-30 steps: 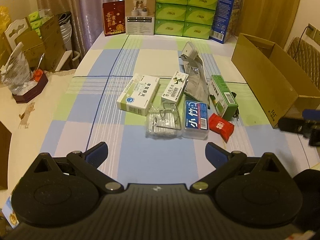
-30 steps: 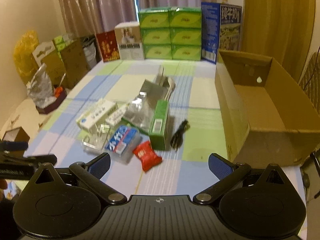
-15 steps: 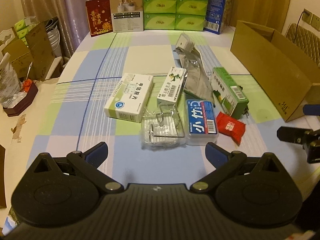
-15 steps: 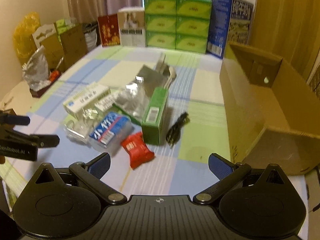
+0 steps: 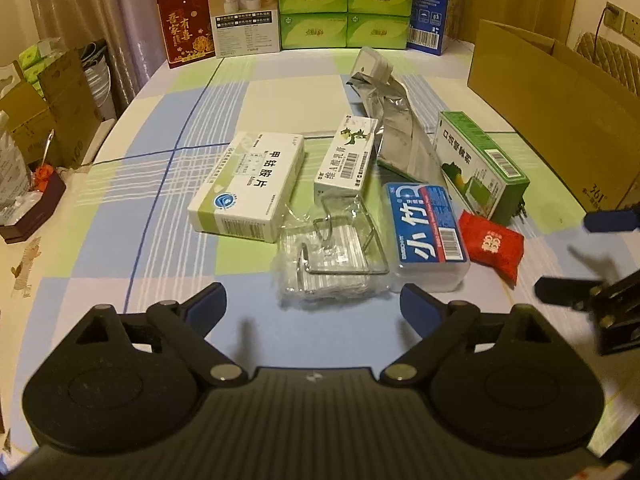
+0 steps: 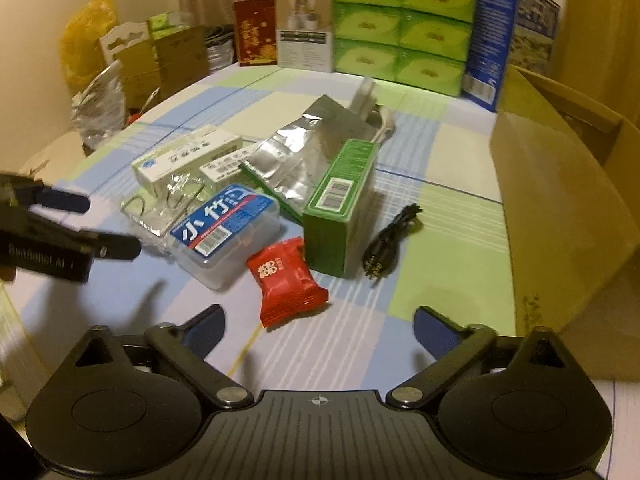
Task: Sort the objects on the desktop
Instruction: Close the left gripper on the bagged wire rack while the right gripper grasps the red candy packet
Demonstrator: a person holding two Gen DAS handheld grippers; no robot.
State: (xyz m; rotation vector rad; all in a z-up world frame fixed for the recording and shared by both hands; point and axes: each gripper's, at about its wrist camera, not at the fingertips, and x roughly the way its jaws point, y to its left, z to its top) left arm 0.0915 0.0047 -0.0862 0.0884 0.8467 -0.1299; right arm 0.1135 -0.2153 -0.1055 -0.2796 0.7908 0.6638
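- Both tongs are seen with jaws spread wide and nothing between them: left gripper (image 5: 312, 300) low over the near edge of the clutter, right gripper (image 6: 318, 320) just short of the red sachet (image 6: 286, 280).
- Objects to be sorted lie in one tight cluster at mid-table, all untouched. Red sachet is nearest the right gripper, touching or just beside the green carton (image 6: 340, 200), which stands on its long edge.
- Clear lidded tub (image 5: 426, 236) with the blue label lies beside a crinkled clear packet with wire hook (image 5: 332, 256), directly ahead of the left gripper.
- Behind these: large white medicine box (image 5: 248, 184), small white box (image 5: 348, 158), silver foil pouch (image 5: 400, 136). Black cable (image 6: 390, 240) lies apart, right of the green carton.
- Risk (judged): the sachet is thin and flat; jaws closing from above could slide it on the checked tablecloth (image 5: 160, 200) or knock the carton over.
- Risk (judged): the wire hook could snag on the neighbouring tub if dragged.
- Cardboard box (image 6: 560, 200) stands open at the right edge; its inside is hardly visible, so contents cannot be told.
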